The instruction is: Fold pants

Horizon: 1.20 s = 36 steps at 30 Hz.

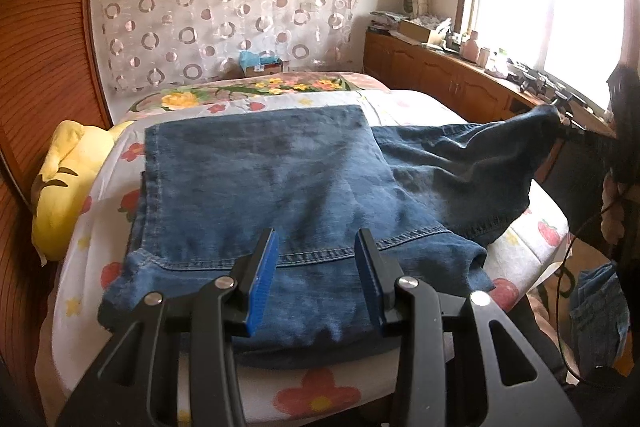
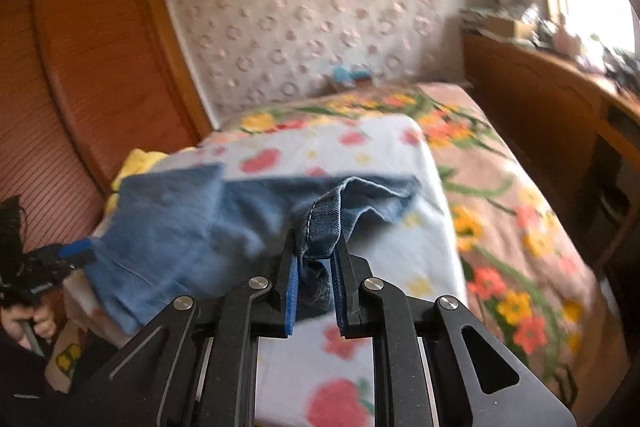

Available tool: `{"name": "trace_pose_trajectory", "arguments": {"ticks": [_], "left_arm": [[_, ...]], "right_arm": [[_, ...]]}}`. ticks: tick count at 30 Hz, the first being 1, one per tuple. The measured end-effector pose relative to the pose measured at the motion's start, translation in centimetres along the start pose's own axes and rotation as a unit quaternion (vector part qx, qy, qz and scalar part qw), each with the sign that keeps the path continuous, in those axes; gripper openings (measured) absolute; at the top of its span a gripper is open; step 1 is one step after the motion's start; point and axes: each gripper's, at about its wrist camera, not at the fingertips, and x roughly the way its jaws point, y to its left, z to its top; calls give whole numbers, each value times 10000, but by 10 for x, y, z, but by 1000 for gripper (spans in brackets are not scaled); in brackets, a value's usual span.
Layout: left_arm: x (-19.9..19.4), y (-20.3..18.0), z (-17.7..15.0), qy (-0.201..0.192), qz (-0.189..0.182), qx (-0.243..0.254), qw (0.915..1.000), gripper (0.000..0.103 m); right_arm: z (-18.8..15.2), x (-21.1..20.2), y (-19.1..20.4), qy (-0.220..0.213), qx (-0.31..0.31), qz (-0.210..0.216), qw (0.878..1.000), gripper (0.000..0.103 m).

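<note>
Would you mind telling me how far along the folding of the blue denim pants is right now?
Done: part of the blue denim pants already lies flat, doubled over on the strawberry-print sheet. In hand: the right gripper pinches a lifted pant end; the left gripper hovers open above the flat part. Left: laying that raised section over the rest.
</note>
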Motion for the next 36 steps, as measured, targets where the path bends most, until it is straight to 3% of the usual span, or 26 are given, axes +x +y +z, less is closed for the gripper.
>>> {"name": "trace_pose_trajectory", "arguments": {"ticks": [6, 10, 15, 18, 20, 21, 29, 36], "left_arm": [[-18, 17, 0, -150, 116, -106, 9998, 38], [-30, 29, -1, -243, 183, -208, 9993, 38], [-34, 41, -8, -246, 223, -293, 9990, 38], [-31, 44, -11, -203, 222, -339, 9990, 38], [-30, 45, -14, -177, 225, -356, 9990, 38], [-30, 45, -14, -166, 226, -357, 9990, 38], [-16, 40, -12, -68, 174, -312, 9993, 38], [2, 49, -4, 49, 181, -279, 9994, 38]], "right_arm": [[42, 12, 77, -200, -610, 649, 9958, 12], [64, 18, 140, -287, -1105, 1167, 9866, 12], [63, 40, 200, 16, -1516, 1675, 9742, 12], [49, 59, 220, 262, -1751, 1501, 9727, 18], [43, 70, 220, 345, -1862, 1336, 9728, 40], [41, 75, 218, 396, -1847, 1281, 9736, 43], [22, 99, 167, 746, -1523, 774, 9825, 47], [2, 130, 149, 1066, -1218, 763, 9839, 48]]}}
